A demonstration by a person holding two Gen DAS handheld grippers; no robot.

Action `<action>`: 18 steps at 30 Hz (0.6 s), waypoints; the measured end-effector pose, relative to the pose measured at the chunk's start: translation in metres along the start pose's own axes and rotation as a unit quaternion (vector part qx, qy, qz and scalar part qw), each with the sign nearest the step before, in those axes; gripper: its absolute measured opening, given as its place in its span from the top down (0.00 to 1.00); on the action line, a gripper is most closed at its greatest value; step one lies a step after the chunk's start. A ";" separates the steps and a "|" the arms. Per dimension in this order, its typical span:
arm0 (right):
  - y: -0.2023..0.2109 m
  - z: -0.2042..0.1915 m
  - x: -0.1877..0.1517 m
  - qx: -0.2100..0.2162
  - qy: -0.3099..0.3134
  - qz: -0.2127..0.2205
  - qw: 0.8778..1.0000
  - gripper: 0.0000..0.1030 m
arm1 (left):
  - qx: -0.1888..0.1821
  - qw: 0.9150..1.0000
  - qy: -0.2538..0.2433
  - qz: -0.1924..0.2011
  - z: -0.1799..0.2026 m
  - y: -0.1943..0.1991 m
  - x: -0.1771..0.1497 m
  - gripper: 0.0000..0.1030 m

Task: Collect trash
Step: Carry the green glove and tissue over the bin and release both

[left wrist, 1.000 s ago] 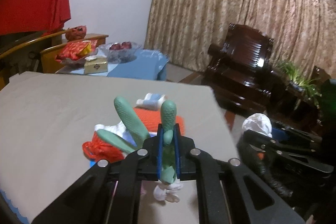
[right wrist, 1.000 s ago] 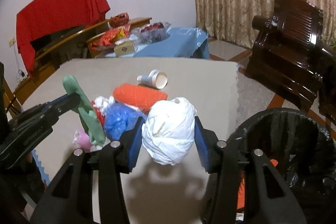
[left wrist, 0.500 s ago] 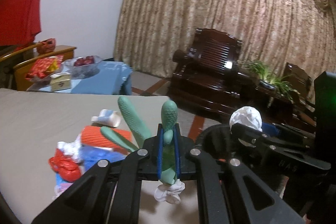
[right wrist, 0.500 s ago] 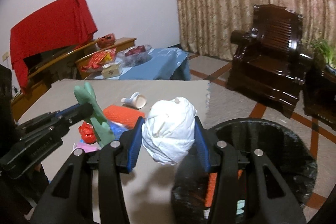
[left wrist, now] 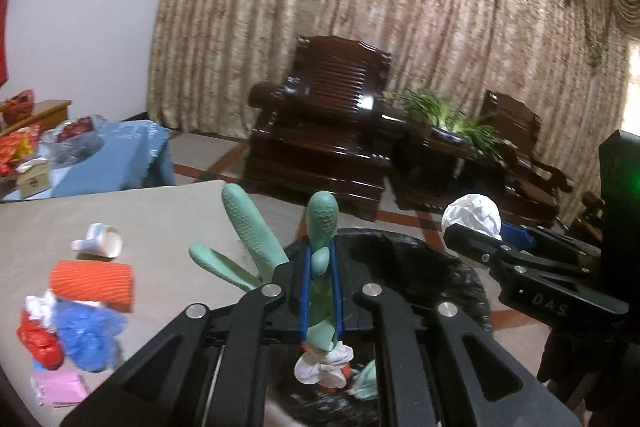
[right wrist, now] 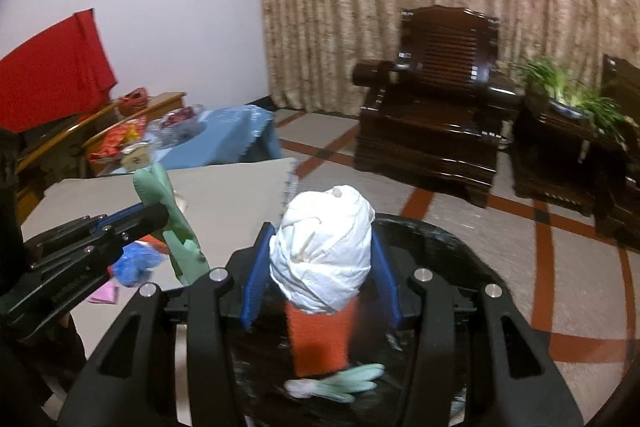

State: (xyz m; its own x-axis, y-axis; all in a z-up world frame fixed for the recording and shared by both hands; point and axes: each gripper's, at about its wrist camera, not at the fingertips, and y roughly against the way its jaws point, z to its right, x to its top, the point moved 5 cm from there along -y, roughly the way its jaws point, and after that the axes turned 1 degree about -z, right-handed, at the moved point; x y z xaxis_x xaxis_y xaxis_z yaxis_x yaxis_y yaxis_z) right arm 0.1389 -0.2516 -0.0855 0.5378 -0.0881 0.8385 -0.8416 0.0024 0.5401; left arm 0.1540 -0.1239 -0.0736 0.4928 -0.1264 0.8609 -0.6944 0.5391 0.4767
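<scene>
Your left tongs (left wrist: 320, 291) are pressed together on a green rubber glove (left wrist: 322, 227), pinching it near the cuff so that its textured fingers stand up and fan out above the blue pads, with a white frilled end hanging below. Your right tongs (right wrist: 320, 267) are clamped on a white crumpled wad (right wrist: 324, 251) (paper or thin plastic, hard to tell which), rounded and creased, bulging above the pads. Both loads hang over the black bin (right wrist: 448, 247), which is lined with a dark bag and stands just beside the counter (left wrist: 160, 211).

Inside the bin, the right wrist view shows two pieces: one orange textured sleeve (right wrist: 320, 339) standing on end directly beneath the wad, and one second green glove (right wrist: 340, 383) lying flat at the bottom.

On the beige counter, the left wrist view shows one white paper cup (left wrist: 100, 241) on its side, one orange ribbed sleeve (left wrist: 92, 283), one blue crumpled bag (left wrist: 86, 335), one red crumpled wrapper (left wrist: 38, 341), one pink paper (left wrist: 60, 387) and a small white scrap (left wrist: 38, 307), all bunched together near the left edge.
</scene>
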 end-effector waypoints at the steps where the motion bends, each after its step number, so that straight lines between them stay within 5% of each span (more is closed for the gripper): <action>1: 0.001 0.008 -0.003 -0.007 -0.002 -0.001 1.000 0.55 | -0.006 1.000 -0.004 -0.004 0.008 -0.007 0.000 0.91; 5: 0.002 0.025 -0.013 -0.026 -0.014 -0.006 1.000 0.55 | -0.022 1.000 -0.015 -0.012 0.027 -0.023 0.001 0.91; 8: 0.001 0.037 -0.021 -0.044 -0.019 -0.011 0.999 0.39 | -0.030 0.999 -0.017 -0.023 0.039 -0.034 0.002 0.85; 11: 0.003 0.044 -0.027 -0.060 -0.022 -0.008 0.998 0.27 | -0.030 0.999 -0.016 -0.023 0.038 -0.033 0.001 0.54; 14: 0.005 0.047 -0.029 -0.070 -0.027 -0.003 0.997 0.10 | -0.018 0.999 -0.012 -0.024 0.030 -0.030 -0.001 0.45; 18: 0.010 0.046 -0.027 -0.061 -0.034 0.008 0.998 0.05 | 0.015 1.000 -0.003 -0.019 0.009 -0.021 -0.006 0.24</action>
State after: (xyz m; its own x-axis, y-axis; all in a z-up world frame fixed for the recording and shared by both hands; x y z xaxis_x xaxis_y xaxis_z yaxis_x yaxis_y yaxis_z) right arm 0.1138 -0.2952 -0.1065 0.5164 -0.1552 0.8422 -0.8354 0.1249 0.5352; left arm 0.1612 -0.1421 -0.0874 0.5153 -0.1512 0.8435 -0.6910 0.5088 0.5134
